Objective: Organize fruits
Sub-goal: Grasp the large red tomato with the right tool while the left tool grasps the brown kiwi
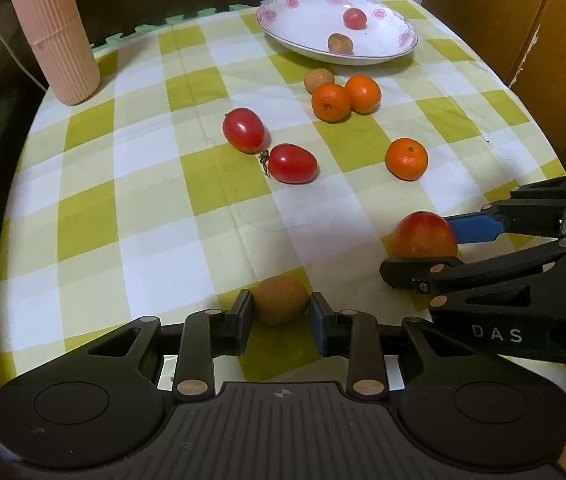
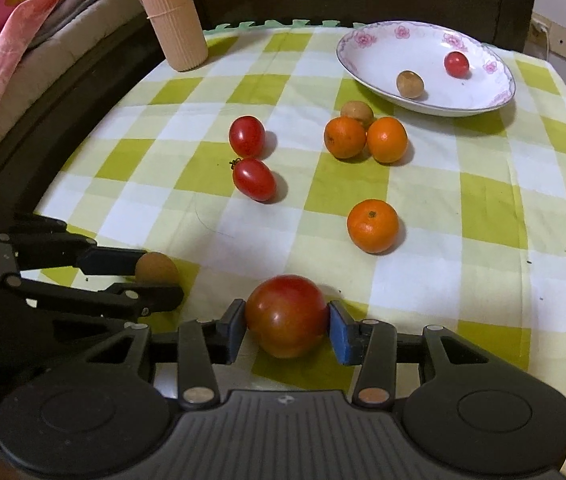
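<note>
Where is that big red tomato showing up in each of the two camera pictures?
Left wrist view: the big red tomato sits at the lower right, between the fingers of the right gripper reaching in from the right edge.
Right wrist view: it sits bottom centre, between that camera's own fingers.
Shared landmark: the flowered white plate at the far end of the checked cloth, toward the upper right in both.

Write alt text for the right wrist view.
The right gripper clasps a large red tomato on a green-checked tablecloth. Beyond lie three oranges, two small tomatoes and a floral plate holding two fruits.
</note>
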The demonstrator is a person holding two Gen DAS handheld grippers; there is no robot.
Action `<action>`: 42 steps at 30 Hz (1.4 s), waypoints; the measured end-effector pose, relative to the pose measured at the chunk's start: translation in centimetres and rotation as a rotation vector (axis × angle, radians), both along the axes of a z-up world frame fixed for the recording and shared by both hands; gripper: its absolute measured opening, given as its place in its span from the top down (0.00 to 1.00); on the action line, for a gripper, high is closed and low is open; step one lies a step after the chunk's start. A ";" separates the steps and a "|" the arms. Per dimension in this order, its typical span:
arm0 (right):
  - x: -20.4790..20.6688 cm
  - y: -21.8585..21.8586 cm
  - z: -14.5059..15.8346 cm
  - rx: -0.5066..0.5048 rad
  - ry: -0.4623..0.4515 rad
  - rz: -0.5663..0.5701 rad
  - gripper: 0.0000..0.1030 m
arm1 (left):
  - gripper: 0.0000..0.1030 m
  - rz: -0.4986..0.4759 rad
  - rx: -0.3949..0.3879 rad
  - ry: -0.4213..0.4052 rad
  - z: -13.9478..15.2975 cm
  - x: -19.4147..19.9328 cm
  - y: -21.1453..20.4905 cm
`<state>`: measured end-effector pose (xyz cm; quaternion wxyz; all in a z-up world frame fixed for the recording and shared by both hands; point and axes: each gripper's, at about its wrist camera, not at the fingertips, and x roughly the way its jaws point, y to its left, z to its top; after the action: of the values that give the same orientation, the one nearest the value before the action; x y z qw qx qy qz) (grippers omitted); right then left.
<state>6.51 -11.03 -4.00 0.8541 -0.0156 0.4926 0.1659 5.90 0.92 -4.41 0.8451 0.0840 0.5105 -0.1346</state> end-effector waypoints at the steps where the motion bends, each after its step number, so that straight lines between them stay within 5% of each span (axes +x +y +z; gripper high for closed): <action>1: 0.0 0.0 0.0 0.001 -0.001 0.000 0.59 | 0.61 -0.002 0.003 -0.001 0.0 0.0 -0.1; 17: -0.2 -0.2 0.0 -0.002 -0.006 -0.008 0.59 | 0.48 -0.001 0.036 -0.013 -0.2 0.0 -0.2; 20: -0.4 0.1 0.1 -0.020 -0.017 -0.005 0.60 | 0.48 -0.002 0.044 -0.017 -0.2 0.0 -0.3; 25: -0.8 0.6 0.1 -0.057 -0.041 0.011 0.60 | 0.63 -0.010 0.049 -0.021 -0.2 -0.1 -0.4; 42: -1.1 -0.7 1.2 -0.060 -0.080 -0.034 0.60 | 0.64 -0.002 0.040 -0.039 0.5 0.0 -0.6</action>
<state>5.42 -11.76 -2.81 0.8750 -0.0394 0.4630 0.1357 5.87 0.35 -3.93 0.8530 0.1037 0.4963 -0.1235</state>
